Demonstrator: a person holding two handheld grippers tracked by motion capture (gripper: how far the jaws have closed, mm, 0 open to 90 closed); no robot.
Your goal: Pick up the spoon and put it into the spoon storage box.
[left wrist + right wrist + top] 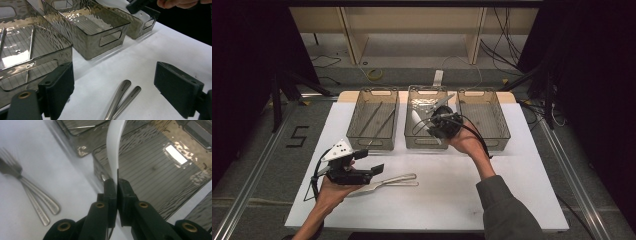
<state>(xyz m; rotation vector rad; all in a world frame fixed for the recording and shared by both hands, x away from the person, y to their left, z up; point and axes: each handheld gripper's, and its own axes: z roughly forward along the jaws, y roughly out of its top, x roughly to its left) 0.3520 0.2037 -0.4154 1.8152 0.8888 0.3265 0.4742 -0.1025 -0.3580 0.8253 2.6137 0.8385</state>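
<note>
White plastic utensil (113,150) pinched in the right claw (116,182) above the middle bin (412,135).
Best lowered well inside before release; left claw (113,87) sat spread over two forks (122,98).

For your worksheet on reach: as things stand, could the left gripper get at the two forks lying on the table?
Probably yes. The left gripper is open and sits right beside the forks, whose handles lie on bare table between its jaws. The right gripper, shut on a white utensil, is over the middle bin.
</note>
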